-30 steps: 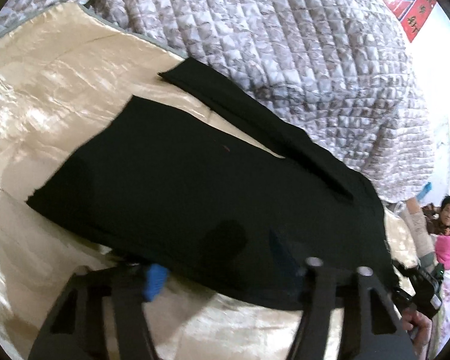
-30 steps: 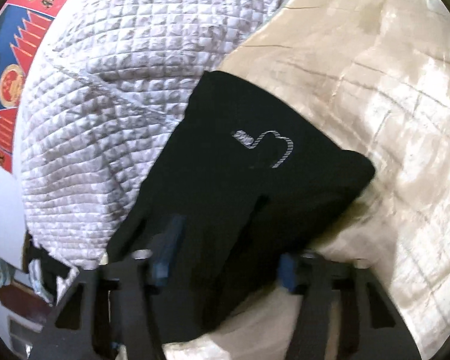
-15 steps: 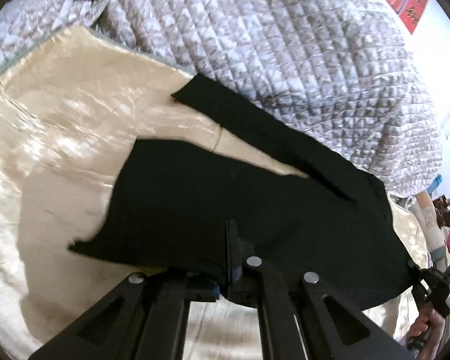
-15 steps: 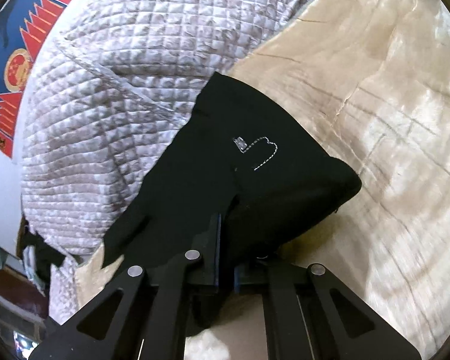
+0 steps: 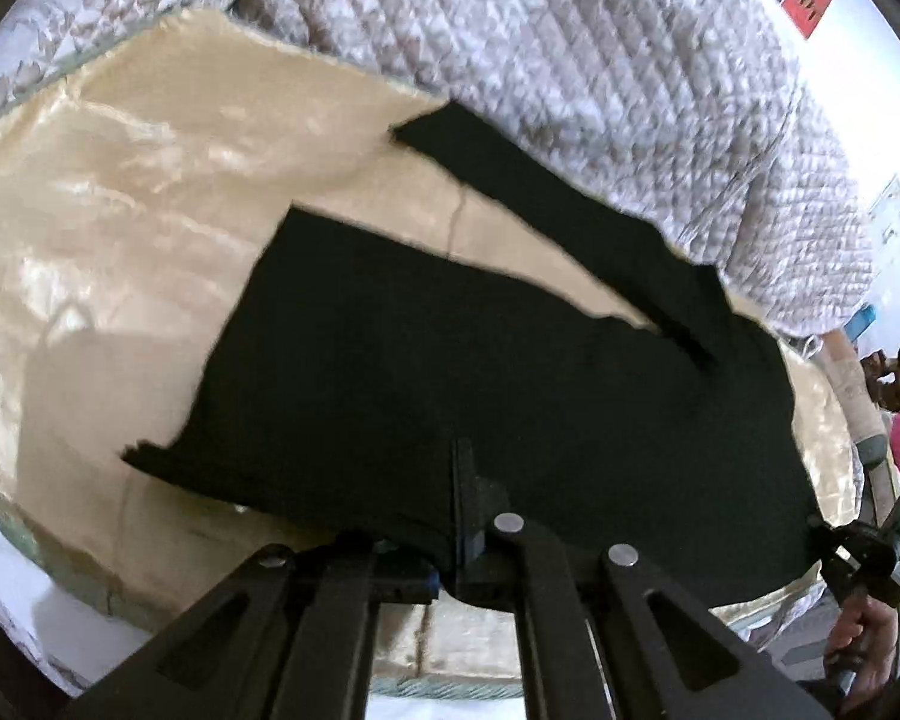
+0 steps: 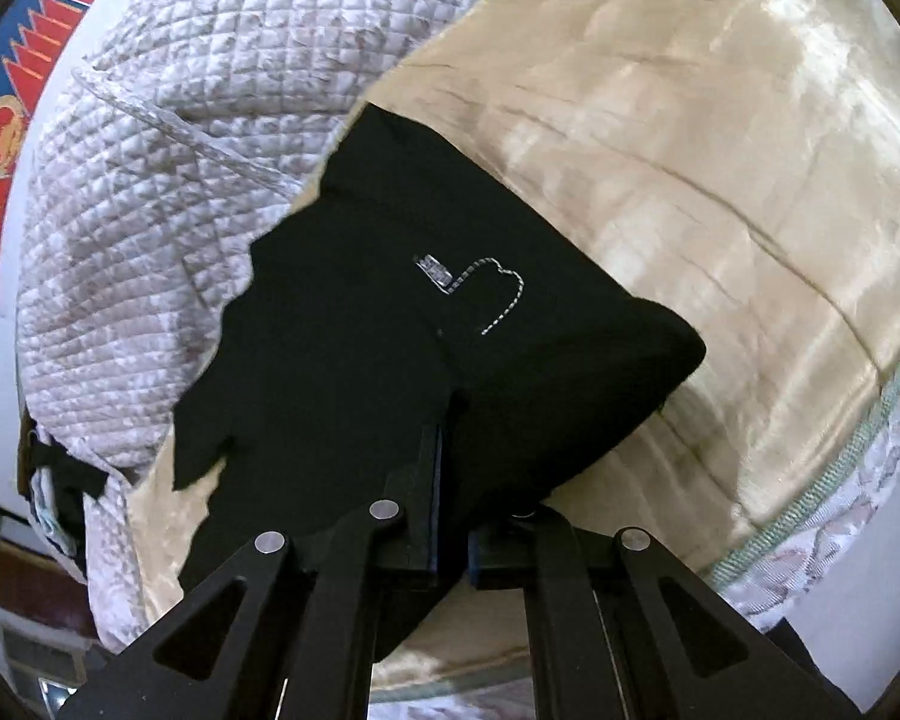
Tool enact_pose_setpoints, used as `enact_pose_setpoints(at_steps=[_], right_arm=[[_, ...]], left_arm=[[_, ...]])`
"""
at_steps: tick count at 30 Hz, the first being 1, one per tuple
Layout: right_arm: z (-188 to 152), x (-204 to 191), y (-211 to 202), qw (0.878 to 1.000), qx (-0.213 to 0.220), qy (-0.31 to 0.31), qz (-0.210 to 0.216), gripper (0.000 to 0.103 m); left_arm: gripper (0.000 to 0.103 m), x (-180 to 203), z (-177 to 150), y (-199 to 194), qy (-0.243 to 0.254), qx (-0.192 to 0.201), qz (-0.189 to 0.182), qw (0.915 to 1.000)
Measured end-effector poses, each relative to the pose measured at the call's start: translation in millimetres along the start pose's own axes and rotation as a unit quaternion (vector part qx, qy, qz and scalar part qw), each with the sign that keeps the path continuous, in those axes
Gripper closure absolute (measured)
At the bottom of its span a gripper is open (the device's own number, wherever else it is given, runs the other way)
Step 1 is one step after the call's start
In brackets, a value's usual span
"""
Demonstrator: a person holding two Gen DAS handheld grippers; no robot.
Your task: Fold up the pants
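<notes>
Quilted blanket [image 5: 570, 60] piled beyond both tongs, cream satin sheet [image 5: 120, 210] under everything. Black pants [image 5: 450, 360] spread on the sheet ahead of the tongs. Left gripper [image 5: 462, 516] clenched on the near fabric edge; right gripper [image 6: 450, 480] clenched on the waist end, fabric bunched and lifted there.

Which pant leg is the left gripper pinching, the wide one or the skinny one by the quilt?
The wide leg. The left gripper is shut on its near edge, while the skinny leg lies apart, against the quilt.
</notes>
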State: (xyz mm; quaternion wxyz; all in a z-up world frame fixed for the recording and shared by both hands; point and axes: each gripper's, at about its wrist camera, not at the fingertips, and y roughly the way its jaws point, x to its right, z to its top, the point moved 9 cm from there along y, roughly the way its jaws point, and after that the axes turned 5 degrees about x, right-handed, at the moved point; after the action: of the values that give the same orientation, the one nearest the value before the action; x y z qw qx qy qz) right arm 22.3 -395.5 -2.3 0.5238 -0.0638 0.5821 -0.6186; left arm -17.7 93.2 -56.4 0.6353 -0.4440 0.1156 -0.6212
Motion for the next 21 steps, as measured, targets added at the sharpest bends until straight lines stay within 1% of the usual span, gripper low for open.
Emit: enact_pose_setpoints(at_steps=[2, 3, 4, 7, 8, 9, 11, 12, 13, 14, 16, 17, 19, 20, 21], right_arm=[[1.0, -1.5, -5.6, 1.000, 0.005, -0.010, -0.007, 0.097], [1.1, -0.4, -11.3, 1.000, 0.009, -0.015, -0.023, 0.092], [0.1, 1.5, -15.4, 0.999, 0.010, -0.017, -0.034, 0.092], [-2.6, 7.1, -34.3, 0.999, 0.022, -0.018, -0.047, 0.092], [-2.2, 10.9, -41.3, 0.998, 0.030, -0.018, -0.060, 0.091], [0.0, 15.7, -49.4, 0.996, 0.045, -0.017, -0.071, 0.085], [7.8, 24.7, -66.3, 0.992, 0.078, -0.014, -0.093, 0.083], [13.8, 30.4, -76.3, 0.989, 0.100, -0.010, -0.109, 0.083], [19.2, 31.3, -82.0, 0.986, 0.118, -0.012, -0.117, 0.083], [25.1, 27.3, -84.5, 0.984, 0.131, -0.029, -0.119, 0.083], [28.9, 11.7, -74.4, 0.986, 0.116, -0.063, -0.103, 0.083], [29.6, -2.0, -63.4, 0.987, 0.107, -0.088, -0.085, 0.083], [27.7, -21.5, -43.5, 0.983, 0.092, -0.140, -0.081, 0.083], [25.3, -33.3, -26.4, 0.979, 0.074, -0.169, -0.083, 0.083], [23.1, -40.5, -14.7, 0.978, 0.061, -0.182, -0.080, 0.083]], left_arm=[[0.094, -3.1, 1.2, -4.4, -0.001, 0.004, 0.010, 0.9999], [0.093, -5.6, 3.0, -9.2, -0.005, 0.010, 0.013, 0.9999], [0.093, -9.3, 4.5, -14.2, -0.009, 0.015, 0.021, 0.9996], [0.092, -25.7, 7.8, -28.1, -0.022, 0.031, 0.057, 0.9977], [0.090, -33.5, 10.5, -33.5, -0.031, 0.037, 0.072, 0.9962], [0.090, -41.1, 12.6, -37.6, -0.037, 0.042, 0.091, 0.9943], [0.090, -54.2, 19.2, -46.2, -0.046, 0.057, 0.128, 0.9890], [0.091, -58.0, 23.3, -49.3, -0.046, 0.063, 0.141, 0.9870], [0.091, -59.7, 26.4, -50.9, -0.043, 0.069, 0.144, 0.9862], [0.090, -56.2, 32.1, -51.2, -0.035, 0.075, 0.144, 0.9860], [0.090, -44.5, 40.2, -47.4, -0.016, 0.078, 0.131, 0.9881], [0.090, -33.6, 44.5, -42.1, -0.005, 0.076, 0.116, 0.9903], [0.089, -9.2, 51.7, -28.1, 0.023, 0.069, 0.083, 0.9939], [0.085, 2.1, 54.2, -18.8, 0.039, 0.060, 0.073, 0.9947], [0.082, 12.3, 56.5, -8.4, 0.053, 0.049, 0.056, 0.9958]])
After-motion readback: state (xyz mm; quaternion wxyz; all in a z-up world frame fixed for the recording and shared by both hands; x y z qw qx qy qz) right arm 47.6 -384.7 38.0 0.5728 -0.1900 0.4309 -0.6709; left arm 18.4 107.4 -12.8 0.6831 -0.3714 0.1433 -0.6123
